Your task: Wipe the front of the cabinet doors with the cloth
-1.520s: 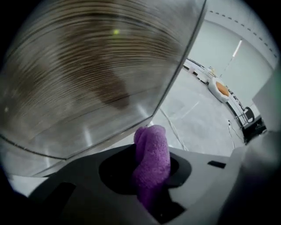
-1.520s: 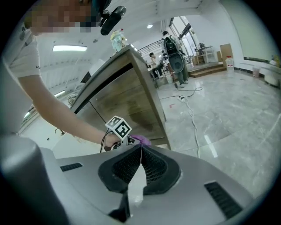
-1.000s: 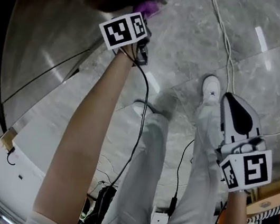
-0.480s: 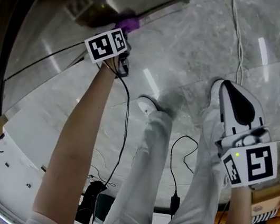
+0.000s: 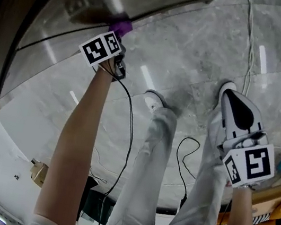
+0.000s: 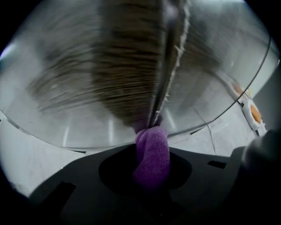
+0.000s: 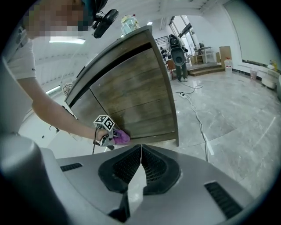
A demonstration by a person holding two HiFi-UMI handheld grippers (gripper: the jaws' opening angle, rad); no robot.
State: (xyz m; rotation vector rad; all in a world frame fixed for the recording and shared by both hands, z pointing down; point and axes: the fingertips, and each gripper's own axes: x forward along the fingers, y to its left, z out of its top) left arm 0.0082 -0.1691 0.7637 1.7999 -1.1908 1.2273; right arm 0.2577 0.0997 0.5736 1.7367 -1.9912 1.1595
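A fuzzy purple cloth (image 6: 152, 151), bunched into a long wad, is clamped in the left gripper (image 5: 116, 34) — its length runs out along the jaws, tip against the wood-grain cabinet door (image 7: 131, 101) near its bottom edge. The right gripper (image 7: 140, 163) hangs well apart over the grey floor (image 5: 194, 54) — jaws together, nothing between.

The left gripper (image 5: 120, 30), arm outstretched, pinches the cloth (image 6: 152, 151) between its jaws. The right gripper (image 7: 140, 154) has its jaws together, empty.
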